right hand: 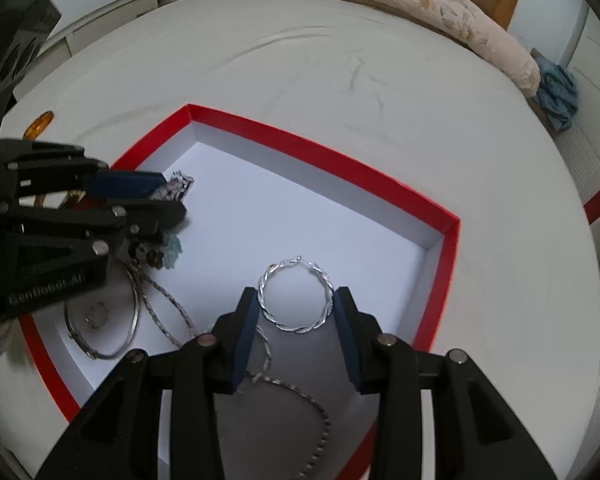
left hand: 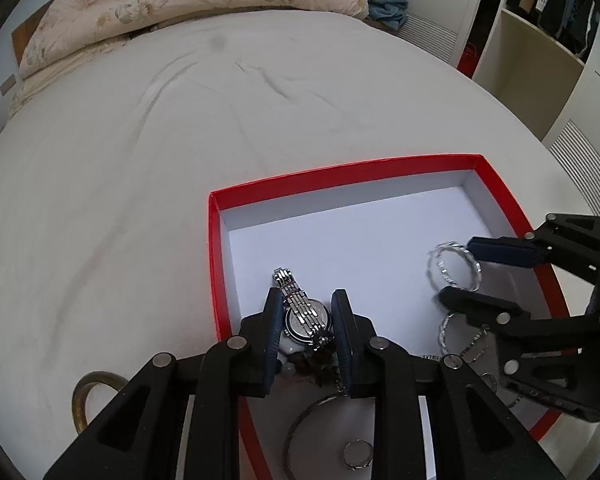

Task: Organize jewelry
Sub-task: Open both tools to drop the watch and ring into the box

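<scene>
Left claw clamps the silver watch; right claw grips the twisted hoop inside the red box

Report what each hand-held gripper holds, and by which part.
Left hand-held gripper: silver watch, pads at opposite sides of its case. Right hand-held gripper: twisted silver hoop, pads on its two outer sides. Firm clamping cannot be told.

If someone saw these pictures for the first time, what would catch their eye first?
The red-rimmed box on the white bed stands out. Inside it, the left gripper straddles a silver watch, and the right gripper frames a twisted silver hoop.
</scene>
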Motion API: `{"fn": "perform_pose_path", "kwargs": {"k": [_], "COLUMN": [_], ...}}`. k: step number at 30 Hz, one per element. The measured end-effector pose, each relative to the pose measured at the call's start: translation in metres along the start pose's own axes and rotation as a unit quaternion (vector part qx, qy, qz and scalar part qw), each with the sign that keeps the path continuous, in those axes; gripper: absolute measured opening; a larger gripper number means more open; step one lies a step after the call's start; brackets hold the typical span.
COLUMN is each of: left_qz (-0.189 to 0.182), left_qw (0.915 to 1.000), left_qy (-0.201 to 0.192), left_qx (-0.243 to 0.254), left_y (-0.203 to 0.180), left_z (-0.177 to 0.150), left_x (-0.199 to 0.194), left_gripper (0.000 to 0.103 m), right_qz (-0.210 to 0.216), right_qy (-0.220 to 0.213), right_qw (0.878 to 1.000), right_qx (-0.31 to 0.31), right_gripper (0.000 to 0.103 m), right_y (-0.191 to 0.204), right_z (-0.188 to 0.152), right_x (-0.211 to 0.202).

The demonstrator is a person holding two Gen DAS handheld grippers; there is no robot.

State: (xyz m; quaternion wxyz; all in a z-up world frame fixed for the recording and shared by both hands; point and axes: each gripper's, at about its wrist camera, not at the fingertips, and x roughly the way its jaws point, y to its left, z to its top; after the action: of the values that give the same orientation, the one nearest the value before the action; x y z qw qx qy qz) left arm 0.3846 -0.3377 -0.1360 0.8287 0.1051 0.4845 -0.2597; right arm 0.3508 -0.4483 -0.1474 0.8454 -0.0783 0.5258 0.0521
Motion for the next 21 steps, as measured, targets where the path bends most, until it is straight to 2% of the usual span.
{"fn": "perform_pose_path", "kwargs": {"k": [2, 3, 5, 11, 16, 21], "left_qz": [-0.003, -0.002, -0.006, -0.012, -0.023, -0.002], "left_qw": [1.0000, 1.0000, 1.0000, 0.9999, 0.9993, 0.9991], "left_qy": [-0.001, -0.001, 0.001, -0.003, -0.027, -0.040], "left_qx": [-0.002, -0.003, -0.002, 0.003, -0.011, -0.014], "left_y": [0.000, -0.001, -0.001, 0.001, 0.007, 0.016], "left_z": [0.000, -0.001, -0.002, -0.008, -0.019, -0.051], "left_x": [0.000, -0.001, -0.002, -0.024, -0.074, -0.126], "left_gripper": [0.028, 0.033, 0.035, 0.036, 0.037, 0.040], "right_qz": [-0.002, -0.004, -0.009, -0.017, -0.022, -0.040], "right_qy": [0.000, -0.001, -0.001, -0.008, -0.016, -0.040], "right_qw": [1.000, 1.000, 1.000, 1.000, 0.999, 0.995], "right_qx": [-0.003, -0.004, -0.008, -0.002, 0.032, 0.080], "right_gripper": [0.038, 0.040, 0.046, 0.047, 0.047, 0.047], "right_y": [0.000, 0.000, 0.003, 0.007, 0.028, 0.062], "right_z": [-0.004, -0.005, -0.008, -0.012, -0.024, -0.040], "right_x": [-0.004, -0.007, -0.012, -0.032, -0.078, -0.128]}}
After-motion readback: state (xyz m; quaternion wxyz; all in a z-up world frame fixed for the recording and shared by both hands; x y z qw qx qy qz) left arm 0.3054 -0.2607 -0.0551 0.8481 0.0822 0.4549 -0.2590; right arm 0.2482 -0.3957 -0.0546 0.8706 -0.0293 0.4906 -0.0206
